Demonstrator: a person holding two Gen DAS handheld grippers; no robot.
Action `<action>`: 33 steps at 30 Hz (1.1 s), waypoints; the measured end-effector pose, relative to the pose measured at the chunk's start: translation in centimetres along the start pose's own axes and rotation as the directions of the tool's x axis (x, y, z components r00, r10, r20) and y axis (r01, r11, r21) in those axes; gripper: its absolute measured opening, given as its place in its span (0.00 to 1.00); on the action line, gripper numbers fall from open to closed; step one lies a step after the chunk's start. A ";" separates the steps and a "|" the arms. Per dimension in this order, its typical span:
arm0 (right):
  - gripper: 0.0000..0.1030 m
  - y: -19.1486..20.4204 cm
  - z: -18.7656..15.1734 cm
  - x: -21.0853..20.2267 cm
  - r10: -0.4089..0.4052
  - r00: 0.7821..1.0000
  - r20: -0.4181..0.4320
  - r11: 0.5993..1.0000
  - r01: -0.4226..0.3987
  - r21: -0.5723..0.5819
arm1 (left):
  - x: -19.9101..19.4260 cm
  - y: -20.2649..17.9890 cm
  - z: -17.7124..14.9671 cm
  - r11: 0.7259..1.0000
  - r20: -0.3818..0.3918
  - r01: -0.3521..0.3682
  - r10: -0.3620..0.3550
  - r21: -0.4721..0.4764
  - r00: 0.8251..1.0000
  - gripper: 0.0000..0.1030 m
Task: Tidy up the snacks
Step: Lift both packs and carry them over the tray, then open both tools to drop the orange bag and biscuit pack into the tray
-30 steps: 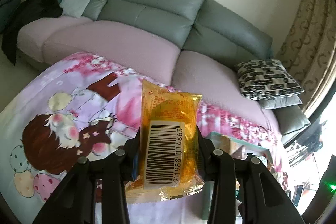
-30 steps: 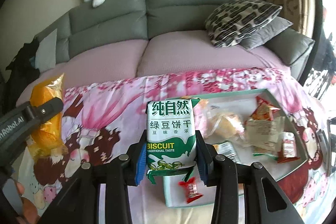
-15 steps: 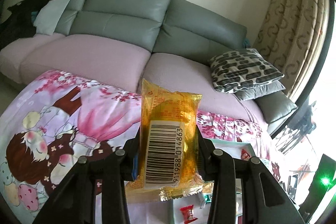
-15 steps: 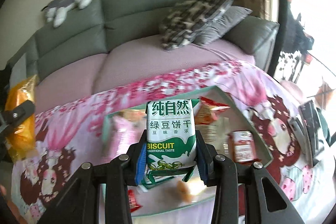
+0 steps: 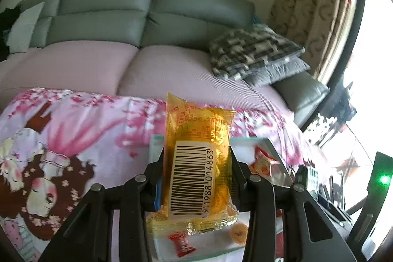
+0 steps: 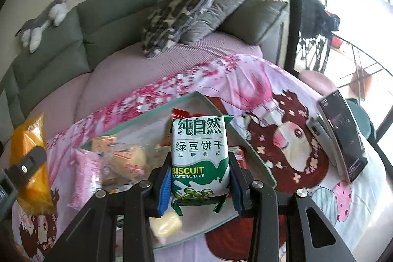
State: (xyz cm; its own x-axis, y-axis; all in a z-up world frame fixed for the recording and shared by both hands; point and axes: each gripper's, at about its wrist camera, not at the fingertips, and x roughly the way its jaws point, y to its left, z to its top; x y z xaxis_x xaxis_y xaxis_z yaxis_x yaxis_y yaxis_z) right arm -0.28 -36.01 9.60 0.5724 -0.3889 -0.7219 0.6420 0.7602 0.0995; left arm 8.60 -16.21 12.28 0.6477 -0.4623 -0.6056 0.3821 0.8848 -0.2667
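Right tongs [image 6: 200, 184] around green "BISCUIT TRADITIONAL TASTE" packet [image 6: 199, 158]

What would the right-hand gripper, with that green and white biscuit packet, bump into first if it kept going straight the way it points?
Probably the shallow green-rimmed tray just beyond the biscuit packet that the right gripper holds, or the loose snacks lying in it; depth is hard to judge.

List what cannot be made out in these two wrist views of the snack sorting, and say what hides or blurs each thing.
- Tray, left wrist view: mostly hidden behind the yellow packet and the left gripper.
- Tray floor, right wrist view: its middle is covered by the biscuit packet in the right gripper.
- Loose snacks in the tray: labels too blurred to read.
- Dark box at the right: print too small.
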 end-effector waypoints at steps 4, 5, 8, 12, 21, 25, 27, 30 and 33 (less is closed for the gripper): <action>0.41 -0.9 -0.2 0.9 -0.007 1.000 -0.027 1.000 0.007 0.016 | 1.6 -1.4 -1.1 0.999 -0.050 0.016 -0.014 0.037 0.999 0.42; 0.41 -1.1 -0.3 1.2 -0.007 0.999 -0.037 1.000 0.008 0.021 | 2.0 -1.7 -1.4 0.999 -0.062 0.017 -0.015 0.044 0.998 0.42; 0.41 -1.5 -0.6 2.1 -0.008 0.998 -0.069 0.999 0.010 0.032 | 3.1 -2.5 -2.2 0.998 -0.094 0.022 -0.016 0.066 0.995 0.42; 0.41 -1.8 -1.0 2.9 -0.005 0.996 -0.093 0.999 0.008 0.036 | 4.6 -3.2 -3.2 0.996 -0.134 0.020 -0.008 0.088 0.991 0.42; 0.41 -1.3 -1.4 3.9 0.006 0.992 -0.127 1.000 -0.002 0.029 | 6.7 -3.4 -4.6 0.995 -0.193 0.006 0.013 0.100 0.981 0.42; 0.41 -1.4 -1.6 4.4 0.005 0.990 -0.144 0.999 -0.001 0.032 | 7.2 -3.5 -4.9 0.995 -0.206 0.003 0.018 0.100 0.978 0.42; 0.41 -1.5 -1.7 4.7 0.002 0.988 -0.155 0.999 0.003 0.033 | 7.5 -3.5 -5.0 0.995 -0.212 -0.002 0.023 0.097 0.977 0.42; 0.41 -1.5 -1.9 5.1 -0.007 0.986 -0.167 0.999 0.012 0.030 | 8.0 -3.2 -5.2 0.997 -0.224 -0.005 0.024 0.083 0.974 0.42; 0.41 -1.4 -1.9 5.2 -0.012 0.986 -0.164 1.000 0.016 0.023 | 8.2 -3.1 -5.3 0.997 -0.226 -0.006 0.025 0.082 0.974 0.42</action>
State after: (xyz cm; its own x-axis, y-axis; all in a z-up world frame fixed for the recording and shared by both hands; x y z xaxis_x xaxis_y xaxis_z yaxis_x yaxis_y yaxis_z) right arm 0.80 -38.10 4.43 0.4728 -0.3076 -0.8257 0.6629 0.7415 0.1034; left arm 9.23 -22.44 4.10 0.4910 -0.4148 -0.7661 0.4311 0.8798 -0.2001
